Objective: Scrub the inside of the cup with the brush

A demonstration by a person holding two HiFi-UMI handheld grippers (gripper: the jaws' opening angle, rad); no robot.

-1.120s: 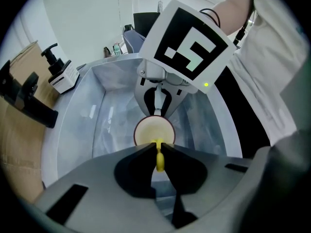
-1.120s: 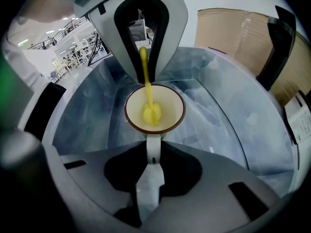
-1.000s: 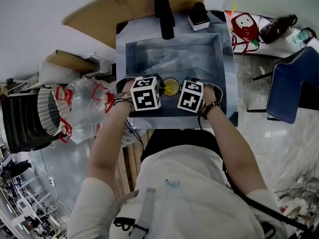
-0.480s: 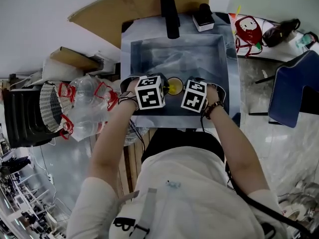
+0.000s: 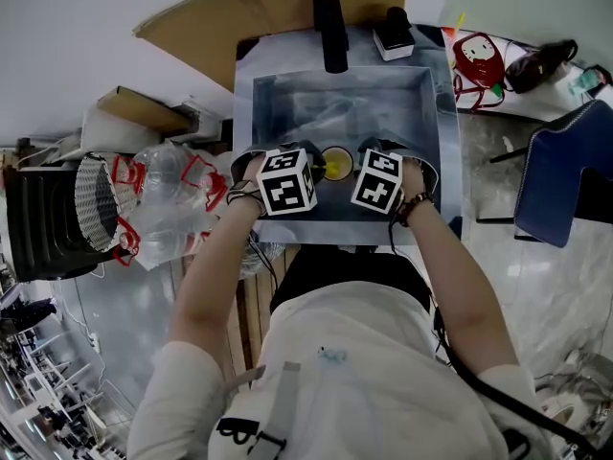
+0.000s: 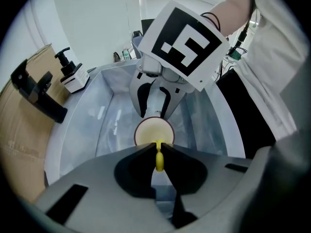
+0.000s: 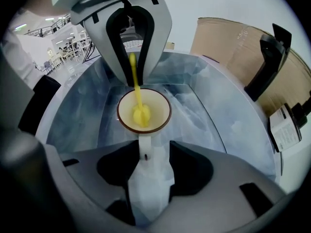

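Cup (image 7: 144, 110): mouth up in sink (image 5: 383, 113), near front wall, between both grippers | brush (image 6: 159, 160): yellow, head down inside cup | left gripper (image 6: 157, 147): fingers clamped on brush handle | right gripper (image 7: 148, 149): fingers opening, cup's handle between them, gap beside it | soap dispenser (image 5: 395, 34): behind sink

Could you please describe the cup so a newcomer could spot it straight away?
Find the grey sink with the black faucet; towards its near edge is a small cup. Its dark rim, pale yellow inside and the yellow brush dipping into it set it apart.
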